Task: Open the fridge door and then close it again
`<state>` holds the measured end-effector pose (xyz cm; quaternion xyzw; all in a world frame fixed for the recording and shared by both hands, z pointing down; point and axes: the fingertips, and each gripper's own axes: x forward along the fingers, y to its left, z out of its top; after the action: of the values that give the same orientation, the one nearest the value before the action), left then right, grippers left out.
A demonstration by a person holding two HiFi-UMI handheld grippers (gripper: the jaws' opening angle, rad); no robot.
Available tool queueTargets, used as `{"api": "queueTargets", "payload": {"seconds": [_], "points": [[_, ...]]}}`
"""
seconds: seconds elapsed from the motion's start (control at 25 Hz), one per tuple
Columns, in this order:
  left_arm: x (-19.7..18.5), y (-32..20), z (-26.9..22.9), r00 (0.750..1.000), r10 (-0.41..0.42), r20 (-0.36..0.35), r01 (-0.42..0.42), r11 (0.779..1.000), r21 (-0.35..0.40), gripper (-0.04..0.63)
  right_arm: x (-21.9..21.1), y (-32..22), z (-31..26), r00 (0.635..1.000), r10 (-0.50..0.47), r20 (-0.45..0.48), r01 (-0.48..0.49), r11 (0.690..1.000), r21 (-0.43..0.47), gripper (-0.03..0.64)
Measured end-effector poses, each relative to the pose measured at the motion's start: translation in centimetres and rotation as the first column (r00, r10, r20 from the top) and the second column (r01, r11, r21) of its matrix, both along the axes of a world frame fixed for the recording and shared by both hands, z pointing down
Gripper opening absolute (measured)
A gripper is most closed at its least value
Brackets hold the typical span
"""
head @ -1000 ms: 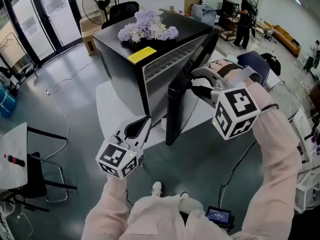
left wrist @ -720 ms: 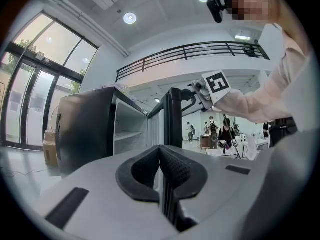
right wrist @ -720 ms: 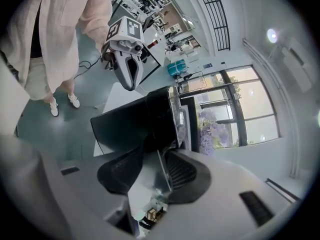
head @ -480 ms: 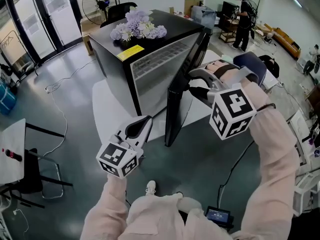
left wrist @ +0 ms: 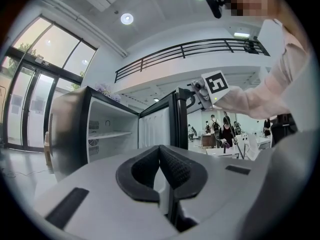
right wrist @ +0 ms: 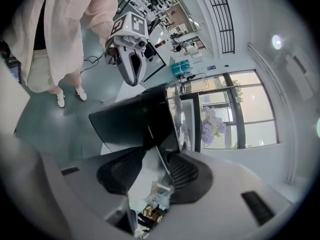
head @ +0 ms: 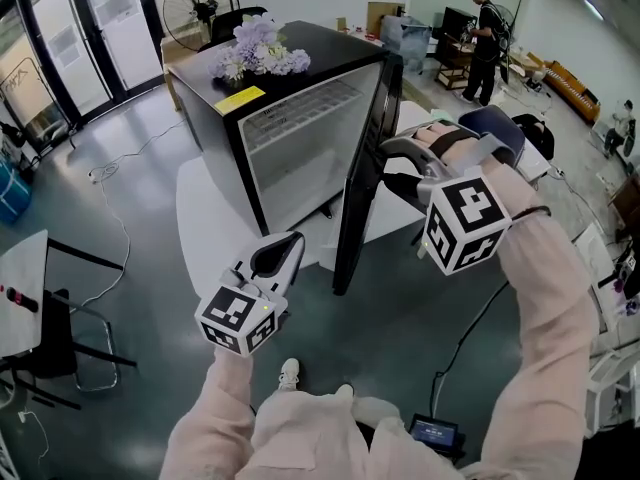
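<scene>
Being clamped by the right gripper's [head: 388, 166] fingers, the fridge door [head: 358, 198] is swung wider than before; the left gripper's [head: 290, 244] fingers are closed together; the yellow label [head: 238, 99] at 11 o'clock is illegible.

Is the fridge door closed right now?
No, the fridge door stands swung wide open in the head view, showing the white inside of the fridge.

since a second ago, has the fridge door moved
Yes. The fridge door has swung wider open, away from the fridge cabinet, exposing more of the white interior, with the right gripper clamped on its edge.
</scene>
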<state>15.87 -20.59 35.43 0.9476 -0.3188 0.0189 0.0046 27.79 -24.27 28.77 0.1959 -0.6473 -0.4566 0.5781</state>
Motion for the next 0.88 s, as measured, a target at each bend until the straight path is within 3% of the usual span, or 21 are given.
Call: {"api": "queueTargets", "payload": {"seconds": [0.88], "points": [[5.0, 2.0, 0.4, 1.000, -0.008, -0.005, 0.008, 1.000, 0.000, 0.011, 7.5, 2.8, 0.1, 0.990, -0.094, 0.103, 0.091, 0.995, 0.035, 0.179]]}}
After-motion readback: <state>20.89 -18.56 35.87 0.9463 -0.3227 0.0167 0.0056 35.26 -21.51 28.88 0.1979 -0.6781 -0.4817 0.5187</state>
